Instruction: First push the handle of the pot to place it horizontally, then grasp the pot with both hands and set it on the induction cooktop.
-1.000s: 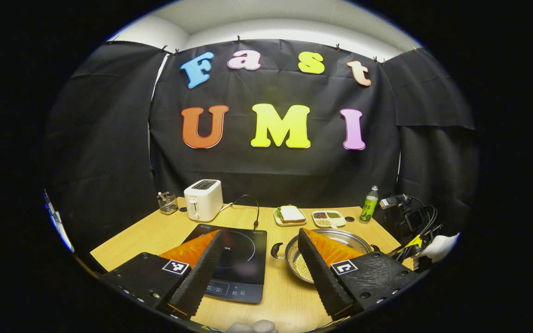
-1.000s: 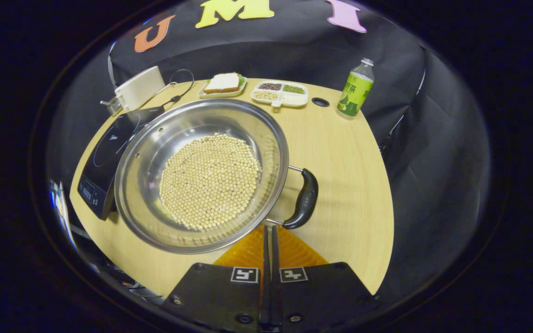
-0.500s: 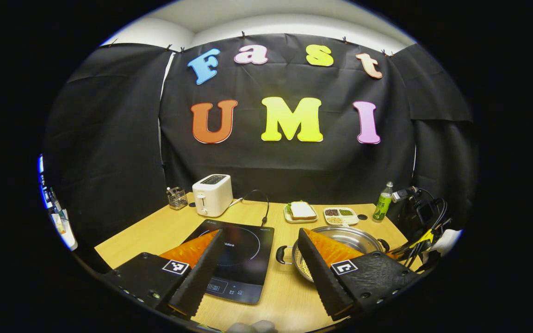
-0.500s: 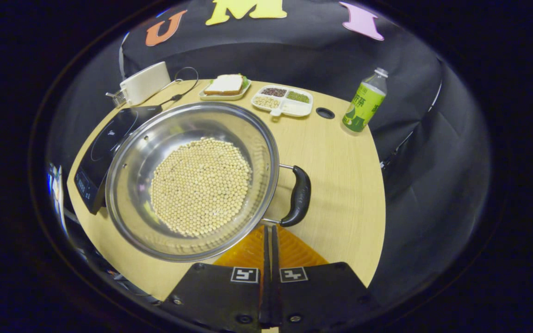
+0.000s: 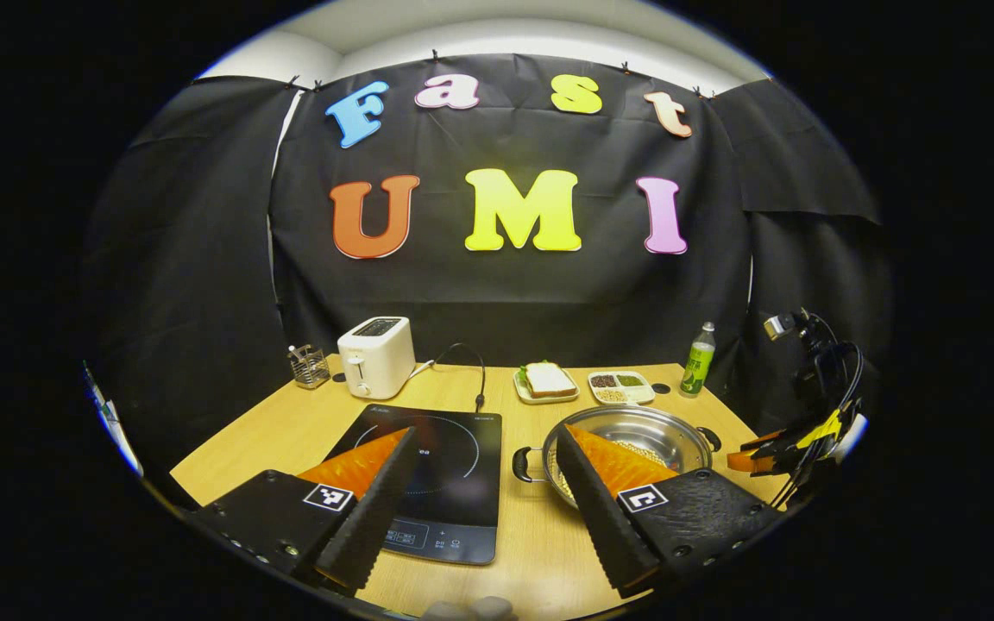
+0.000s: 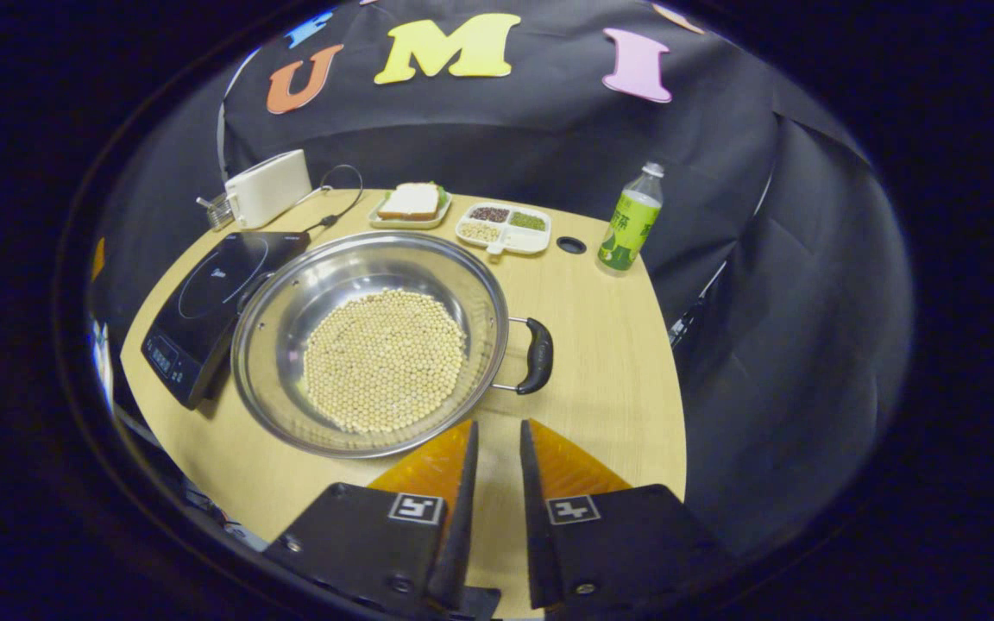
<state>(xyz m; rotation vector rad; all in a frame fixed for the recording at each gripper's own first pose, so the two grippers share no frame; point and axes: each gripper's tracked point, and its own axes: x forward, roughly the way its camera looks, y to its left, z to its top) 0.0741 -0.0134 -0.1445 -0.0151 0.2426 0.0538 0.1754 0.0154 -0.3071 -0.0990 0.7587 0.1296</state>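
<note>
Table [image 6: 609, 379]: I see a pale wood-grain tabletop with a rounded edge, black cloth hanging behind it.
Pot [image 6: 307, 302]: a wide, shallow pan of shiny steel, round, sitting flat on the table just right of the cooktop, its rim near the cooktop's edge. In the left gripper view the pot [image 5: 661, 427] lies behind my right-hand finger.
Beans [image 6: 385, 358]: small round pale beans cover the pot's bottom in an even, pebbly layer.
Handles: a curved black loop handle [image 6: 538, 355] sticks out on wire struts toward the table's open side; in the left gripper view the opposite handle [image 5: 525, 463] points at the cooktop.
Induction cooktop [image 5: 437, 470]: a flat, glossy black glass slab, rectangular, with a thin ring printed on it.
Left gripper [image 5: 484, 435]: fingers spread wide, holding nothing, above the table's near edge.
Right gripper [image 6: 497, 427]: fingers slightly parted with a narrow gap, empty, tips just short of the pot's rim and near the black handle.
Back of table: a boxy white toaster [image 5: 376, 355], a sandwich on a plate [image 6: 411, 203], a divided white tray of grains [image 6: 504, 228], a green plastic bottle [image 6: 628, 226].
</note>
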